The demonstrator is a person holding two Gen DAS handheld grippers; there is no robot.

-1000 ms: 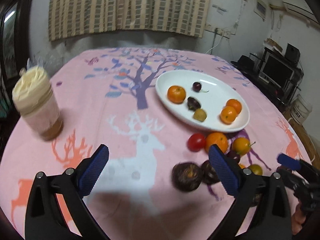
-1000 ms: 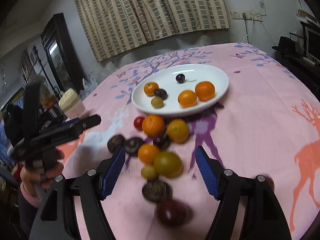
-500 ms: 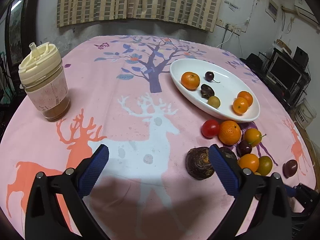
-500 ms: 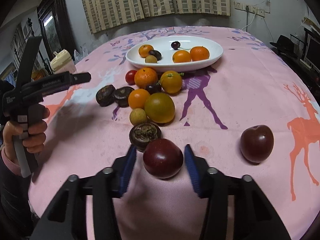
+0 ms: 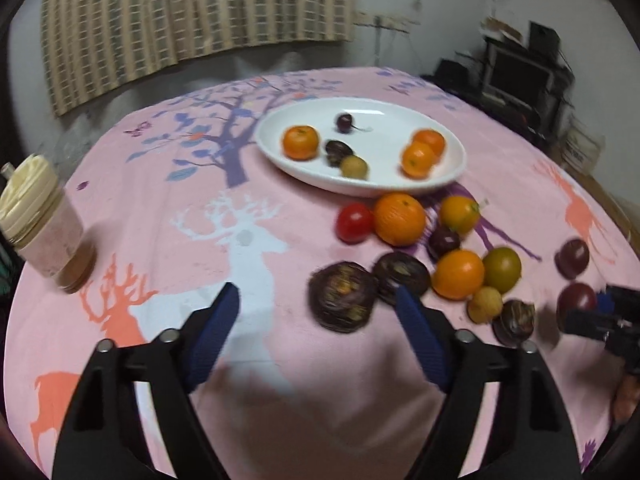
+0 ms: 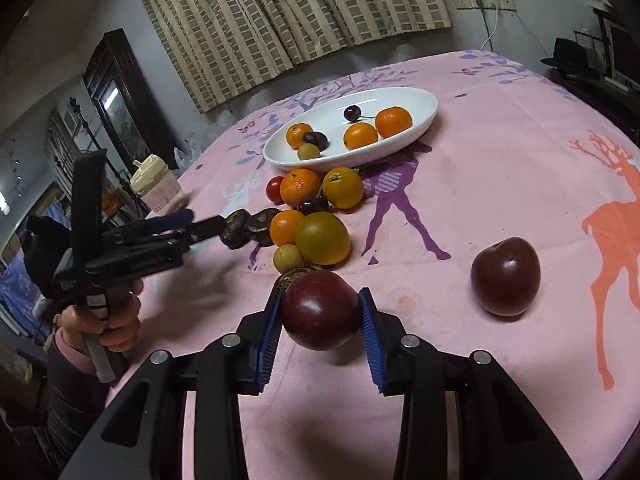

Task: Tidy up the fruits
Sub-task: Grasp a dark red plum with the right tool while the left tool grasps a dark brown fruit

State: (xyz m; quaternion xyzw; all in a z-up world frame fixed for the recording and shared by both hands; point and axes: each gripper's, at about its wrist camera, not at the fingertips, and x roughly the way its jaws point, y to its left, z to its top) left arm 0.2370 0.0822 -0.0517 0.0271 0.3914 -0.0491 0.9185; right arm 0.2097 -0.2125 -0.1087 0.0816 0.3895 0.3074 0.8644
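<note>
At nine o'clock on the counter a lidded cup stands alone, well apart from the fruit. Next along, the left gripper has dropped toward the dark wrinkled fruit; its fingers have just been narrowing from full spread but are still apart and press on nothing, the fruit lying just ahead of the tips and not yet between them. I judge that this hand is lining up its own pick.

At twelve o'clock sits the white oval dish. In it lie three oranges, one by the near left wall and two touching toward the right, a dark cherry with its stem near the back, a small dark fruit, and a small yellowish one touching it.

Below the dish's near rim the loose pile waits: a cherry tomato, several oranges, a greenish citrus, more dark fruits.

At six o'clock the right gripper has just closed; where its fingers stood wide a second ago, both blue pads now press the flanks of a dark red plum, near the pile's front edge. That one looks ready to lift toward the dish. At three o'clock a second plum lies untouched.
</note>
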